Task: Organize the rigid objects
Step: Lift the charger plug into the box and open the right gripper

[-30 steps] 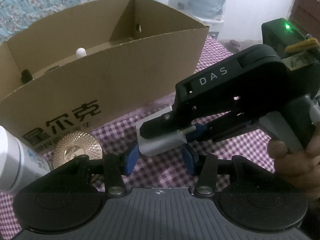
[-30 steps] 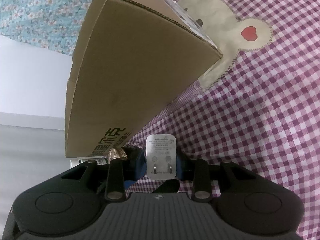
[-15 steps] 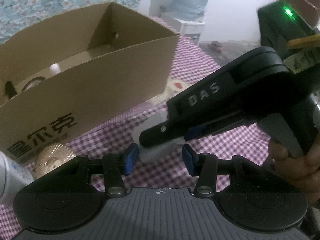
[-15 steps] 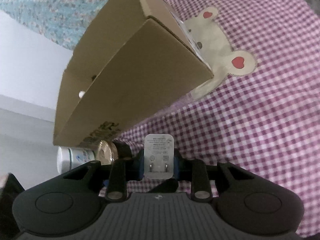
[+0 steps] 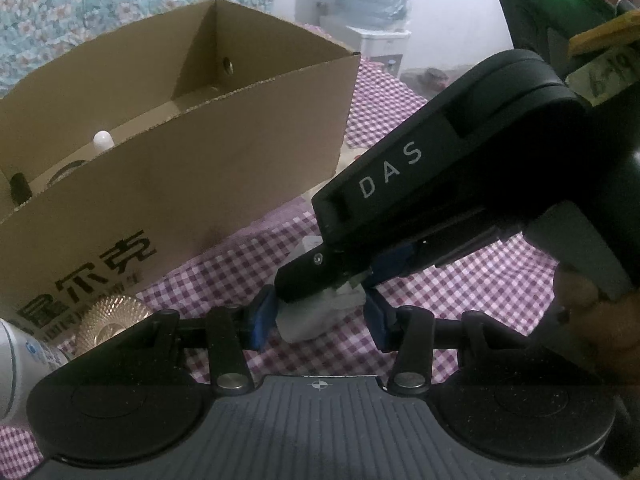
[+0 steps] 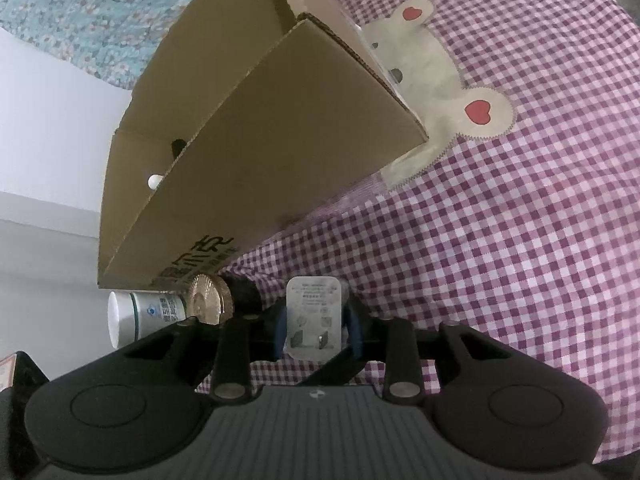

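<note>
Right gripper [image 6: 314,326] has the white plug adapter [image 6: 315,312] between its blue pads [image 6: 281,326], label face and two folded prongs toward the camera; the pads sit against both its sides, jaws are easing open, grip not yet broken. In the left wrist view the same adapter [image 5: 308,320] shows as a pale block poking out under the right gripper's black nose [image 5: 400,208], lifted clear of the purple-check cloth [image 5: 460,280]. Left gripper [image 5: 316,316] hangs just below and around it — its left blue pad [image 5: 260,316] looks close to the adapter's side, the right one stands off with a visible gap, jaws narrowing slightly, nothing clamped. A hand [image 5: 592,320] wraps the right gripper's handle at the frame's right edge. Open cardboard box [image 6: 260,160] sits on the cloth just beyond both grippers, printed characters on its near wall; a white rounded cap [image 5: 103,142] and a dark item [image 5: 20,188] show over the rim inside. Outside the box, against its near-left corner — a gold ridged disc [image 6: 206,296] on edge and a white bottle [image 6: 140,314] on its side, touching or nearly so. Bear appliqué with red hearts [image 6: 440,80] lies on the cloth, partly under the box's far end.
</note>
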Demonstrator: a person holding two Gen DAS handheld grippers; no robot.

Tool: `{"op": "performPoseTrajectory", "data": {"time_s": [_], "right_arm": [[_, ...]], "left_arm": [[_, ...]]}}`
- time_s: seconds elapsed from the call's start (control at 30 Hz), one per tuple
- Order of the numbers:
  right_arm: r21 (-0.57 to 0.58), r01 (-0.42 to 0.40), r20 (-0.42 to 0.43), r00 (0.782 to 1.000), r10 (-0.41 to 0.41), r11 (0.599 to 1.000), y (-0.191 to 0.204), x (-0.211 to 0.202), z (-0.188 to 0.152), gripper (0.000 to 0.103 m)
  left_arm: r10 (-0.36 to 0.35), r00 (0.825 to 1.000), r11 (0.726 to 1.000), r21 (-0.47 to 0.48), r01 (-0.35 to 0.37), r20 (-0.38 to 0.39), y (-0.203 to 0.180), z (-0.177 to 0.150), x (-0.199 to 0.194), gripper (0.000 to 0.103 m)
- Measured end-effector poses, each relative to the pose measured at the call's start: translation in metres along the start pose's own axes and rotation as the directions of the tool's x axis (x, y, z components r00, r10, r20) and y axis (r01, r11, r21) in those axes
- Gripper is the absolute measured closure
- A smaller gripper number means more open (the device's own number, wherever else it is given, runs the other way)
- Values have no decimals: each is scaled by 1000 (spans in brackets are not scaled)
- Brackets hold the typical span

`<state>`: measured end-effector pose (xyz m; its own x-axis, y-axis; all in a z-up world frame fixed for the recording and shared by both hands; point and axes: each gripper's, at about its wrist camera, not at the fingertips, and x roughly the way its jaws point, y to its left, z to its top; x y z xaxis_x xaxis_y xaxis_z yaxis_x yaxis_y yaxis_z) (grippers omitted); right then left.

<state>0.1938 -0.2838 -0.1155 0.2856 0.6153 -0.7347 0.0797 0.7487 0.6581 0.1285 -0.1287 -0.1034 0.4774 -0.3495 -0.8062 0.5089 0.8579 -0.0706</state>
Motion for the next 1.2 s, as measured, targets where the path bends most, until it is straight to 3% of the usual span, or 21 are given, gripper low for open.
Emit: {"op": "performPoseTrajectory", "data": {"time_s": [0.4,0.6,0.77,0.9,1.0,1.2], "right_arm": [[-64,21,74,997,-17,998,18,-3,-9,70],[-163,33,147,989,-9,986,52,-36,-22,70],[-286,42,240,970,29,957,95,-77,-25,70],[-372,50,284,957,62,927,131,-95,-6,70],[-414,46,286,955,81,909,154,-97,19,70],[-428,39,182,982,44,903,169,-57,89,70]], "left_arm": [[19,999,1000,-6,-19,43,-3,2,-16,59],[53,990,999,-7,-52,130,-9,12,-58,58],[94,967,995,-4,-96,235,-9,35,-99,58],[130,949,991,-29,-127,289,6,64,-116,58],[149,944,989,-65,-136,293,20,90,-108,58],[136,973,974,-204,-97,186,62,121,-66,58]]}}
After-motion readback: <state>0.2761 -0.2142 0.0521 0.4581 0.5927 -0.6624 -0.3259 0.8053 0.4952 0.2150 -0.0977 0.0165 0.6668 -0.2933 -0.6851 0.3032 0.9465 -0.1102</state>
